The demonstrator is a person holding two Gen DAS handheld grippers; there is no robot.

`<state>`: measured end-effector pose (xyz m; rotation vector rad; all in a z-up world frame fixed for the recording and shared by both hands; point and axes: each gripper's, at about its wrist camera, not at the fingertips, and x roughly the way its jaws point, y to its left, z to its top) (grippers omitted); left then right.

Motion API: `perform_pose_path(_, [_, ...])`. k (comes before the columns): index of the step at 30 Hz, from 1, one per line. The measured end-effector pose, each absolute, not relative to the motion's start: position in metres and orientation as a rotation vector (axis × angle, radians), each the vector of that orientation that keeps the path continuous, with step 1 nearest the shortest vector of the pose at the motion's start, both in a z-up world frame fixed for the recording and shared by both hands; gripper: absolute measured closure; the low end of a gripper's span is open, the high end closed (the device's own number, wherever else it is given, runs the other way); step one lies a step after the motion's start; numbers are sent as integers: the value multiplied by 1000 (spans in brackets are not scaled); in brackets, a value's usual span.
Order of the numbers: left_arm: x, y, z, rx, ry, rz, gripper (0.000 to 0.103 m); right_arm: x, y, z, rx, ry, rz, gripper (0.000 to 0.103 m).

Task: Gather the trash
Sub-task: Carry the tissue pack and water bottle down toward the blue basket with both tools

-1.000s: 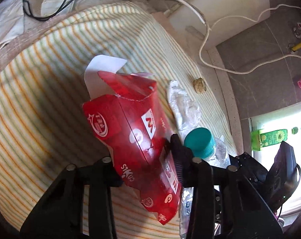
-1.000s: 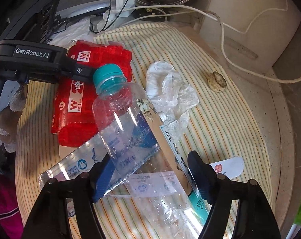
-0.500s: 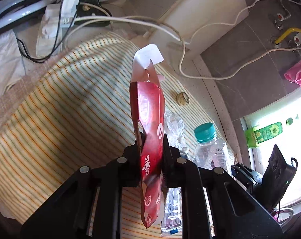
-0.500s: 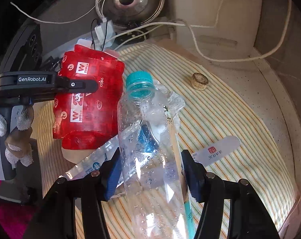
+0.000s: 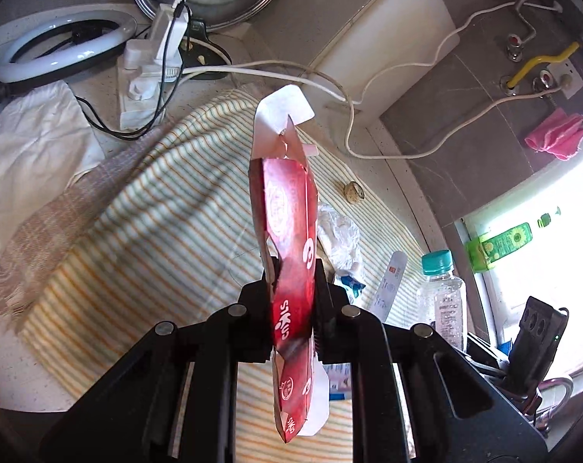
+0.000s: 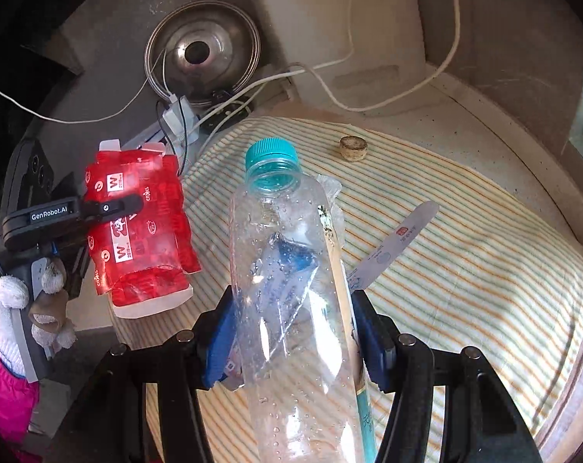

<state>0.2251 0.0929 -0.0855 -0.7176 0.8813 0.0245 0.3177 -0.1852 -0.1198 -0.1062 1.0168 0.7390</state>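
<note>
— Since both pieces are lifted clear of the striped cloth (image 6: pixel 465 270), is each one firmly held?
— Yes. The left gripper (image 5: pixel 293 308) has its jaws narrow, pinching the flattened red carton (image 5: pixel 291 254) edge-on; the right gripper (image 6: pixel 291 332) clamps the clear bottle (image 6: pixel 291 289) around its body, cap up, likely for carrying both off.
— What stays behind?
— A crumpled wrapper (image 5: pixel 337 231), a white strip (image 6: pixel 395 243) and a small round scrap (image 6: pixel 353 149) lie on the cloth.
— Any bin?
— None in view; the bottle's base is cut off.
</note>
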Motion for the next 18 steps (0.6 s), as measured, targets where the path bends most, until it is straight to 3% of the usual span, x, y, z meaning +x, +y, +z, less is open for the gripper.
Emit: perform_pose_path(18, [116, 114, -76, -673, 894, -25, 90, 214, -184, -101, 7, 979, 744, 44])
